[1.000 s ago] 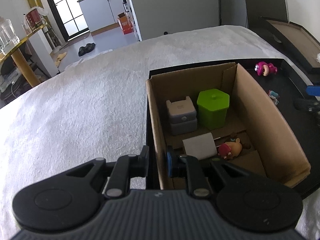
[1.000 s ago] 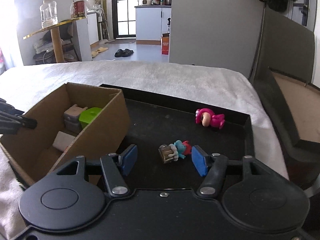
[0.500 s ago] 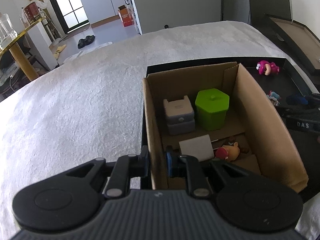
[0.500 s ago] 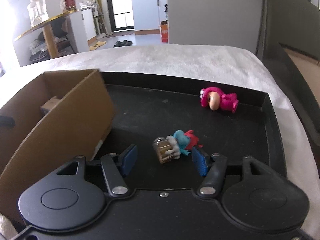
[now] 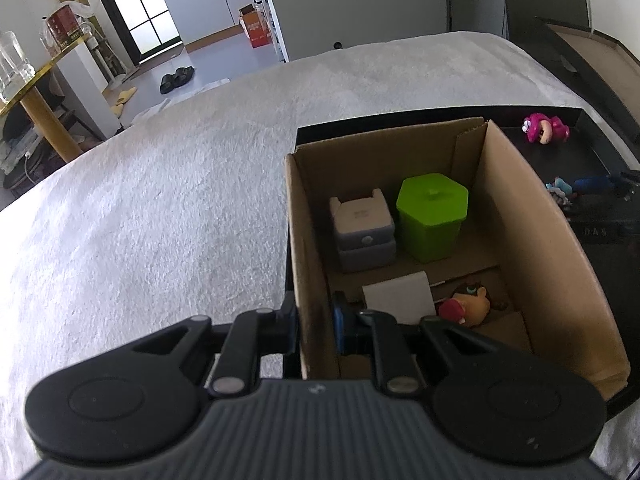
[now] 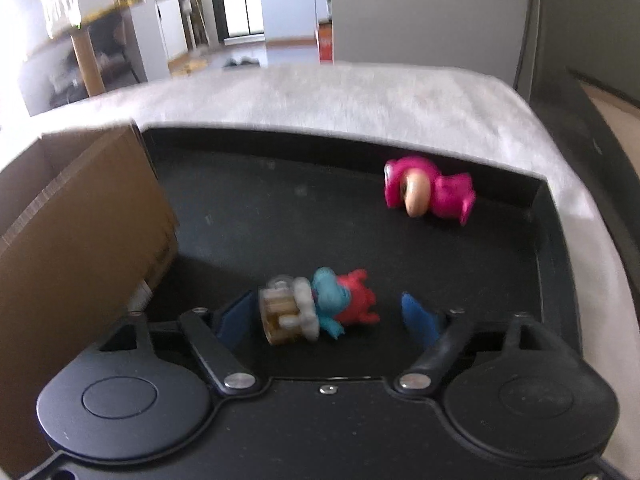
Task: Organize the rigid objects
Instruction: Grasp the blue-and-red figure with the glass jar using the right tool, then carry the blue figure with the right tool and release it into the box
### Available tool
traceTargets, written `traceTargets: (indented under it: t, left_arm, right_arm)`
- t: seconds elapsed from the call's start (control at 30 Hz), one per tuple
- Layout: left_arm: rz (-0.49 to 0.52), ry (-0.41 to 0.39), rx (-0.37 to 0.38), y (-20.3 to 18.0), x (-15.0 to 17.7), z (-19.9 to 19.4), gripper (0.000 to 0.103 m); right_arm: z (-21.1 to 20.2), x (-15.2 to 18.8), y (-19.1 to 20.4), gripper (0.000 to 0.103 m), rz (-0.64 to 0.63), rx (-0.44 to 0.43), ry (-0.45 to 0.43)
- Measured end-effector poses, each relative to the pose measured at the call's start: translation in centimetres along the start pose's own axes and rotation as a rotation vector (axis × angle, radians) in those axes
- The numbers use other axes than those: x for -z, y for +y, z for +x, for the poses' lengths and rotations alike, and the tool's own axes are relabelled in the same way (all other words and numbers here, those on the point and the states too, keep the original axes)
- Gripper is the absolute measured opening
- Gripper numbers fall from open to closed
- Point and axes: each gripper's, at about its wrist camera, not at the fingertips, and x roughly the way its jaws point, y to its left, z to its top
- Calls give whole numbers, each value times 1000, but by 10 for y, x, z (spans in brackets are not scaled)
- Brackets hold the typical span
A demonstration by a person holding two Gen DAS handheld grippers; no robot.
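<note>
Left wrist view: the left gripper (image 5: 314,326) is clamped on the near left wall of the cardboard box (image 5: 532,216), one finger outside the wall and the blue-padded finger inside. The box stands on a black tray (image 5: 600,256) that rests on a white cloth-covered surface (image 5: 160,208). Inside the box, toward the far end, a grey stacked case (image 5: 362,234) sits just beside a green hexagonal container (image 5: 432,214); nearer the camera lie a white card (image 5: 398,298) and a small brown-and-red figure (image 5: 466,306). Right wrist view: the right gripper (image 6: 330,316) has its blue-padded fingers (image 6: 416,316) spread apart, low over the tray floor (image 6: 256,216), with a blue-and-red figure (image 6: 320,304) lying on its side between them; whether either pad touches it cannot be told, as the frame is blurred. A pink figure (image 6: 430,190) lies farther off, near the tray's far rim, well apart from the gripper.
</note>
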Motion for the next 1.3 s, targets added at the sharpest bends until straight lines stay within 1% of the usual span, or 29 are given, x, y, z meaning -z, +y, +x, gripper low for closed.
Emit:
traceTargets:
  t: [0.03,0.07,0.13,0.23,0.33,0.5,0.6,0.73,0.8,0.87,1.1,1.3]
  left_arm:
    - [0,-1,-2,0,0,0,17]
    - [1,-1,-3,0,0,0,17]
    - [-5,-1,-4,0,0,1,17]
    - [-7,-8,-5,-2,0,-2,17]
    - [-9,-14,-7,-2,1,-4,17]
    - [-11,-18,-10,0,1,-8,17]
    - [-7,-17,-11,-1,1,-9,17]
    - [-10,-20,-11,-1,0,-10,17]
    - [-10,-20,-10,-1,0,-10,17]
    - [-7,-22,-8,-1,0,-11,17]
    - [3,-35,6,0,1,-14,17]
    - [-23,-46,26,5,1,-14,16]
  right_arm:
    - [-5,2,1,58,-22,0,-9]
    - [-9,2,2,58,-30,0,-1]
    - [-21,0,-3,58,-1,-42,-10]
    - [-44,-8,-3,58,-21,-19,-64]
    - [-67,-17,-2,58,-5,-43,-111]
    - [-98,-32,10,58,-17,-65,-191]
    - [-110,-40,19,58,-29,-101,-229]
    - [-126,-43,41,58,-78,-171,-279]
    - [-129,-41,50,58,-94,-199,-287]
    - [-126,-40,56,58,-113,-208,-290]
    - [-123,-40,80,58,-150,-271,-262]
    - [-117,-54,108,59,-197,-322,-178]
